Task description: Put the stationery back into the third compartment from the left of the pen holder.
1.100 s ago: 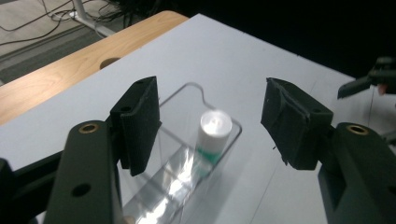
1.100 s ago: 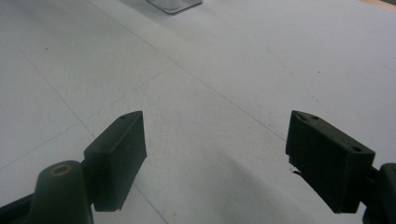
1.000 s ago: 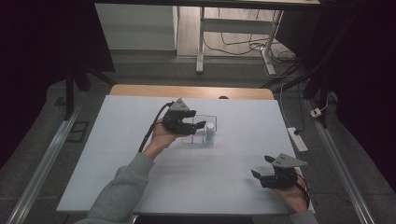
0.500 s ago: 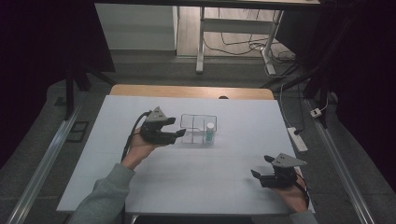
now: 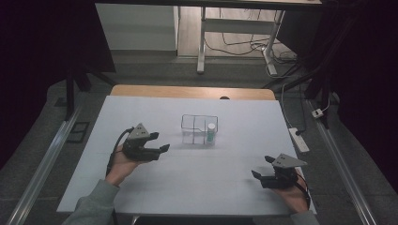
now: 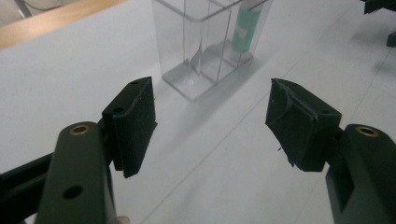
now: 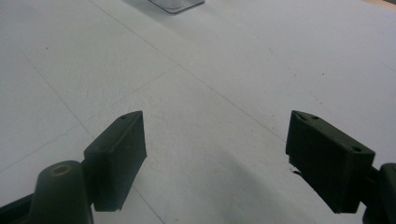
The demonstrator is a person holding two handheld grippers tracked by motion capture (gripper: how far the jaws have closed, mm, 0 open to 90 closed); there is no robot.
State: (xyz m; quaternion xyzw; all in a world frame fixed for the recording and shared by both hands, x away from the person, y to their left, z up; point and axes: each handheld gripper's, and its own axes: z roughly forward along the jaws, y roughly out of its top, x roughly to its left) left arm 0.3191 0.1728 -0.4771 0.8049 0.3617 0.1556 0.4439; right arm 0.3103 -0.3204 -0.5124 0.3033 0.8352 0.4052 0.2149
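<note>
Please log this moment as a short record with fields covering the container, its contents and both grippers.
container: clear divided box, mid-table
contents: small teal bottle with white cap, upright in the right compartment
left gripper: open, jaws just been opening, nothing between them, apart from the box on its left
right gripper: open, empty, low near the front right edge
surface: white table top
</note>
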